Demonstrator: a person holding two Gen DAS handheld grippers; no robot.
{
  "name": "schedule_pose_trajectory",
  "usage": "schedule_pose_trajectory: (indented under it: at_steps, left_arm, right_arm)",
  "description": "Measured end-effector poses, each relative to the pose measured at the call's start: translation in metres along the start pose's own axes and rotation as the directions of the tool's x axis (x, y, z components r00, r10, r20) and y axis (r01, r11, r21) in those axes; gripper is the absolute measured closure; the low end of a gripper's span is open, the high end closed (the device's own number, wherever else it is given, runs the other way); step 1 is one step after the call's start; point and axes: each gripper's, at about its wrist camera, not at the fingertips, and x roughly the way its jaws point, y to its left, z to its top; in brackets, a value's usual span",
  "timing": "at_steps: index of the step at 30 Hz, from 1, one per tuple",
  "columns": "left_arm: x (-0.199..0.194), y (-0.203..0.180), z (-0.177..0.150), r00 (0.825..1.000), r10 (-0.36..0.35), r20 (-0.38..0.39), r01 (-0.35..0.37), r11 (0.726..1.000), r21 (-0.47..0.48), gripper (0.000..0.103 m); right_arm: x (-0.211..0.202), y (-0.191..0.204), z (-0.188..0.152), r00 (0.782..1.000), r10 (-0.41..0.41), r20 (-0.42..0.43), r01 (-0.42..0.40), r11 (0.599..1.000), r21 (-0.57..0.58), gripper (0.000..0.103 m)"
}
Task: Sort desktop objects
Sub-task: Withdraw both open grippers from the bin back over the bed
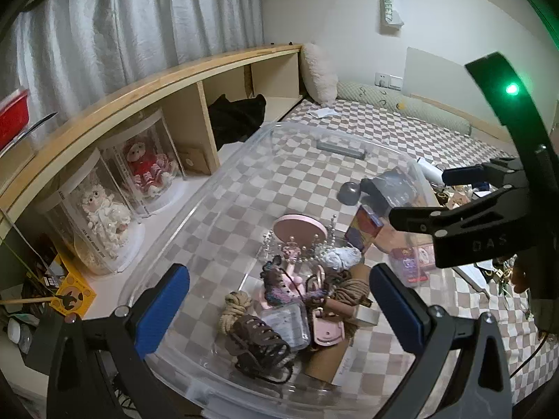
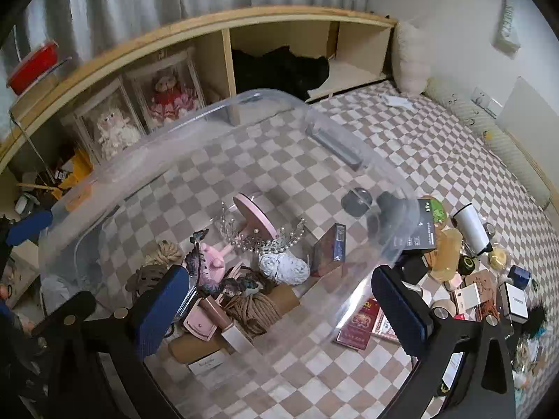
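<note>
Large clear plastic storage bin (image 2: pixel 104 174) on checked bedspread (image 1: pixel 401 132), partly filled: pearl tiara (image 2: pixel 258 241), brown rope coil (image 2: pixel 255 310). Probably light, snag-prone, fragile; best taken by the band. Left gripper (image 1: pixel 279 300) and right gripper (image 2: pixel 279 300) spread wide, holding nothing.

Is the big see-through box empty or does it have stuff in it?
It has stuff: the clear box holds a crown, ropes and a pink mirror.

The clear bin (image 2: pixel 244 111) stands open-topped — its far half bare, its near half heaped with clutter (image 2: pixel 237 279); more clutter (image 2: pixel 468 279) crowds the bed at right.
</note>
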Motion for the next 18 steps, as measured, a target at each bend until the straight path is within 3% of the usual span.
schedule_pose_trajectory:
  at_steps: [18]
  left_arm:
    - [-0.017, -0.053, 0.006, 0.999, -0.032, -0.001, 0.032, 0.999, 0.044, 0.0]
  right_arm:
    - [-0.06, -0.04, -0.048, 0.996, -0.042, 0.081, 0.035, 0.996, 0.077, 0.0]
